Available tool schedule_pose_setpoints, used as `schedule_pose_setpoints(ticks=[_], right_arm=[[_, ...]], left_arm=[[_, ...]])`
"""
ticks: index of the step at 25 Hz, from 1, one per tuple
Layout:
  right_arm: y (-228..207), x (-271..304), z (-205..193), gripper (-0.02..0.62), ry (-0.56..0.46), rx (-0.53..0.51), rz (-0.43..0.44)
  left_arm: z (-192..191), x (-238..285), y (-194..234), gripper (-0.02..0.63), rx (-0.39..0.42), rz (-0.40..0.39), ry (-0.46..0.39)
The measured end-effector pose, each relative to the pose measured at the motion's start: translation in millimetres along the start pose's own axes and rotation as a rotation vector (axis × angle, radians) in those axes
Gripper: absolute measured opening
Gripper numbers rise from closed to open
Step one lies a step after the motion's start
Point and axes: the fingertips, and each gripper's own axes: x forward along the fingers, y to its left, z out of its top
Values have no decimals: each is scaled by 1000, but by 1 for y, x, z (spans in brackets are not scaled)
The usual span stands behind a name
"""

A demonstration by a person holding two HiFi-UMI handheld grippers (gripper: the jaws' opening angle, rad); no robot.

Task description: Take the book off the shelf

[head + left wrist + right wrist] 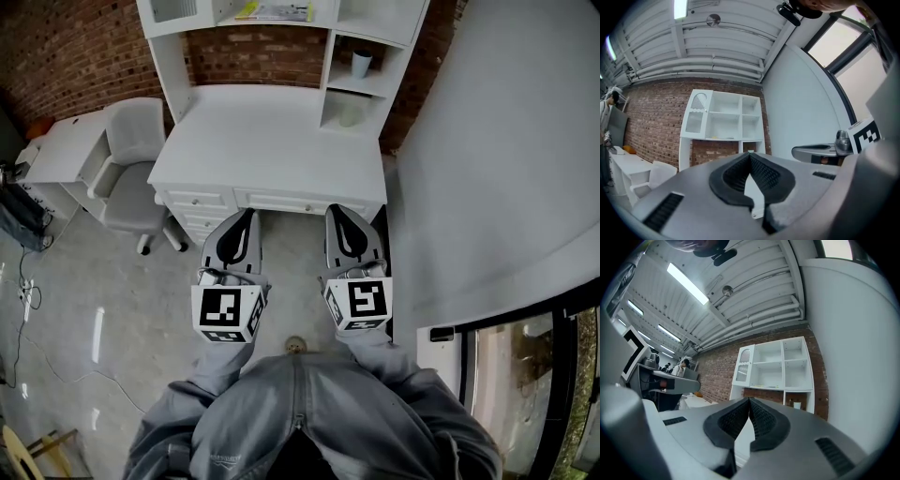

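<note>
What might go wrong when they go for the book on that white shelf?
1. The left gripper and right gripper are both shut and empty. Reaching in like that would likely just shove the book deeper.
2. The book lies flat on its shelf, so a jaw may struggle to get under it.
3. The desk stands between the person and the shelf, and the long reach could make aim shaky.

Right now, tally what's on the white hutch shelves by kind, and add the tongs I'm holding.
Book: 1
Cup: 1
Pale item, kind unclear: 1
Tongs: 2, the left tongs and the right tongs, both shut and empty
Total: 5
</note>
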Motion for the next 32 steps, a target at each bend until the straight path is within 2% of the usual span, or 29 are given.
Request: schedule_pose_setpoints(ticks=[13, 22, 32], right_arm=[[-32, 43, -21, 26, 9, 27, 57], [-37, 73, -28, 26, 11, 16, 56], [-39, 154, -38, 26, 6, -6, 40]], left_arm=[[-8, 45, 13, 6, 0, 82, 18], [-16, 72, 31, 6, -12, 72, 16], [-22, 130, 88, 6, -5, 56, 6]])
